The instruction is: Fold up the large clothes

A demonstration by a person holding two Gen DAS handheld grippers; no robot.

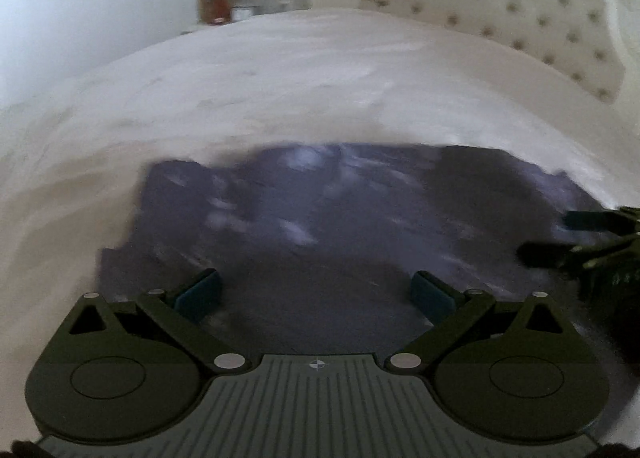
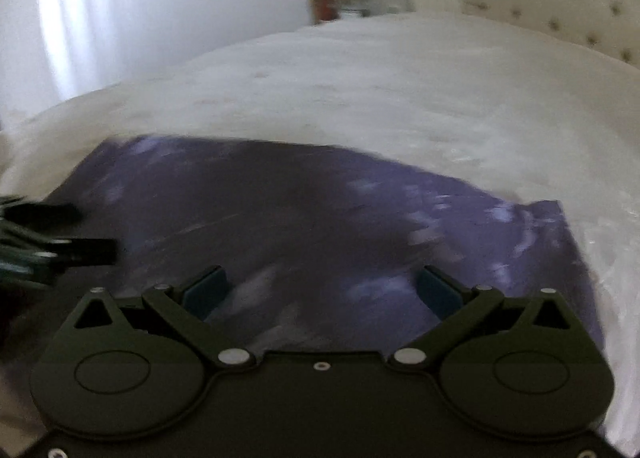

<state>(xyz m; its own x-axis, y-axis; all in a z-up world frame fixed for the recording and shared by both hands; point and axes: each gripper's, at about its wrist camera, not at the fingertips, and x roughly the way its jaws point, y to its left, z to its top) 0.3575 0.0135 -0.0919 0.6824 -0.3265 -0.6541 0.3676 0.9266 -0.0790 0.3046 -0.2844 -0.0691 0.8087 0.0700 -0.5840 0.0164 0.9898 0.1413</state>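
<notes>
A large purple garment with pale blotches [image 1: 320, 217] lies spread on the white bed; it also shows in the right wrist view [image 2: 320, 209]. My left gripper [image 1: 316, 294] is open and empty, just above the garment's near part. My right gripper [image 2: 322, 292] is open and empty, also above the garment. The right gripper's fingers [image 1: 576, 238] show at the right edge of the left wrist view. The left gripper's fingers [image 2: 60, 234] show at the left edge of the right wrist view. Both views are blurred.
The white bed cover [image 1: 280, 89] stretches beyond the garment. A tufted cream headboard [image 1: 520, 5] stands at the far right. A bedside stand with a lamp and boxes [image 1: 228, 1] is at the far side. A white wall or curtain [image 2: 120, 9] is at the left.
</notes>
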